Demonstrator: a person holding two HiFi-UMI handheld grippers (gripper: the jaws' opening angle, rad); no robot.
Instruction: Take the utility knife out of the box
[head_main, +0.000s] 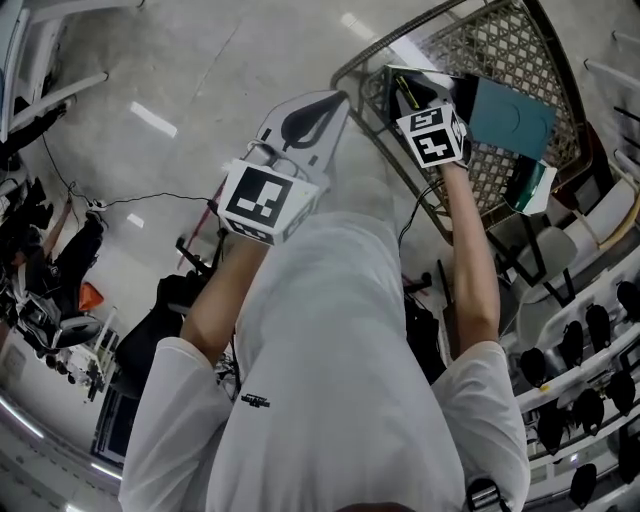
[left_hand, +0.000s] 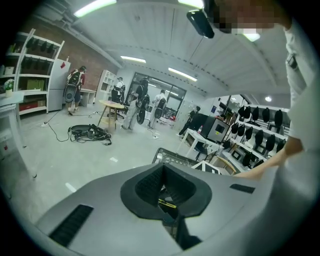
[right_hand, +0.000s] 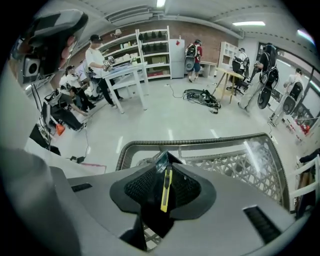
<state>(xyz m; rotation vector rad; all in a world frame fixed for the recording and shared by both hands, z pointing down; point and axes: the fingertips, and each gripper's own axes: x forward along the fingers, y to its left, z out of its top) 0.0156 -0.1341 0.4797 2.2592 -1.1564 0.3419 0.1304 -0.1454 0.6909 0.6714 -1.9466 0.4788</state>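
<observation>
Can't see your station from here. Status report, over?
Left gripper shut, empty. Right gripper shut on utility knife, held over the wire basket. No obstruction seen.

Utility knife (right_hand: 166, 189): slim, yellow body w/ black slider strip down the middle. It was pinched lengthwise btwn the jaws of the right gripper (right_hand: 167, 165), roughly in line w/ them, front end pointing away from the camera. That end sat right at a dark teal corner; couldn't tell if it was touching. Box (head_main: 512, 118): flat, teal, w/ a half-round notch mark on its face. It lay tilted inside the wire mesh basket (head_main: 500, 45), just beside the knife.
</observation>
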